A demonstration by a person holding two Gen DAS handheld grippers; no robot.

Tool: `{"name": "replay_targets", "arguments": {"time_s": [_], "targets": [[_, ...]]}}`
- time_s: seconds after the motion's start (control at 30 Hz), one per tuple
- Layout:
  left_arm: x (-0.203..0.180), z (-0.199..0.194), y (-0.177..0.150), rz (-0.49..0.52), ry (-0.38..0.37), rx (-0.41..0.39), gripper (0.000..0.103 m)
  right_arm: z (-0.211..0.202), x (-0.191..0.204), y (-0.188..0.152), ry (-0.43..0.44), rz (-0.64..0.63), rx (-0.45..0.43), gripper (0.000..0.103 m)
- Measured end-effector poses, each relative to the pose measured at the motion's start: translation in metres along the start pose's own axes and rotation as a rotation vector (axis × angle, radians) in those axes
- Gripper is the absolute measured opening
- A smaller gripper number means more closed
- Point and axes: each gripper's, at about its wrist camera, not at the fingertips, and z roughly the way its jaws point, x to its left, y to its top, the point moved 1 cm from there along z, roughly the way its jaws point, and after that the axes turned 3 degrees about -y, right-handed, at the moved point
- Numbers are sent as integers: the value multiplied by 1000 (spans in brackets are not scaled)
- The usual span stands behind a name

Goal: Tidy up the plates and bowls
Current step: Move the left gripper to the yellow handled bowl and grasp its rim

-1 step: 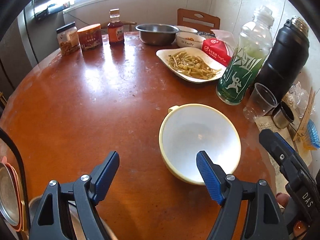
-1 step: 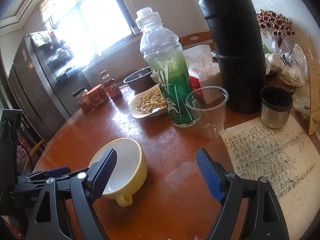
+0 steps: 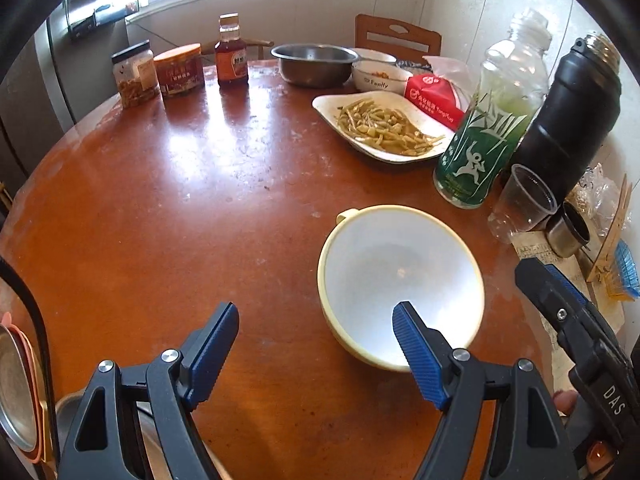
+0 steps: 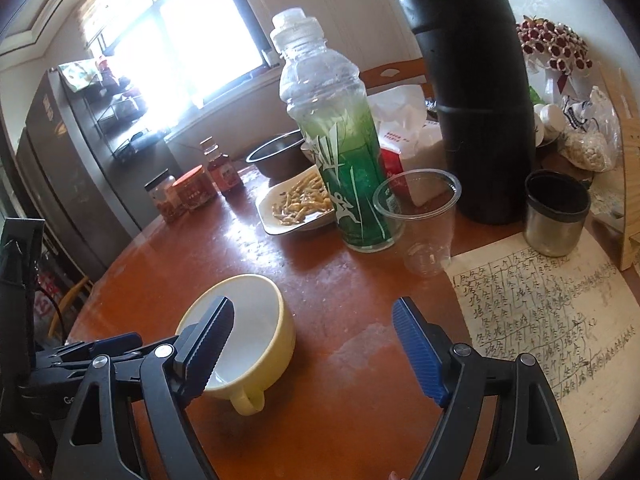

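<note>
The left gripper (image 3: 316, 330) has its fingers spread wide and holds nothing; its right fingertip (image 3: 412, 332) overlaps the near rim of the bowl (image 3: 400, 280) in the picture, though whether it touches is not clear. The right gripper (image 4: 312, 328) is spread just as wide and also empty, its left finger (image 4: 210, 330) hanging in front of the same bowl's near side, bare table between its two pads.

The bowl, yellow outside and white inside, stands upright and empty on the table (image 3: 180, 200), at about 4 o'clock from the table's middle in the left view. Its small handle points to 11 o'clock in the left view and towards the camera in the right view. Both grippers flank it, so it looks like the piece about to be taken, probably by the rim.

Outward, at 1 o'clock from the bowl, a plate (image 3: 384, 126) of yellow-green food sits beside a green bottle (image 3: 484, 136) and a black flask (image 3: 572, 116), with a clear cup (image 3: 524, 204) and a steel cup (image 3: 568, 232) close by. At the far edge, 12 o'clock, stand a steel basin (image 3: 316, 64) and a small white bowl (image 3: 380, 76), probably pushed back out of the way. Three jars (image 3: 180, 68) line up at 10 o'clock. At 7 o'clock, at the frame's edge, are rims of what may be stacked dishes (image 3: 16, 392), possibly where the bowl belongs. A handwritten sheet (image 4: 552, 320) lies at 3 o'clock in the right view
</note>
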Motion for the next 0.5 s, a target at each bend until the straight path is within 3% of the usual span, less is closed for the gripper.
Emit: {"name": "replay_targets", "arguments": {"time_s": [0.33, 0.5], "targets": [[3, 17, -4, -35, -28, 65, 79, 30, 5, 0, 51, -2, 93, 79], [2, 23, -7, -50, -79, 82, 75, 39, 8, -7, 73, 0, 136, 49]]}}
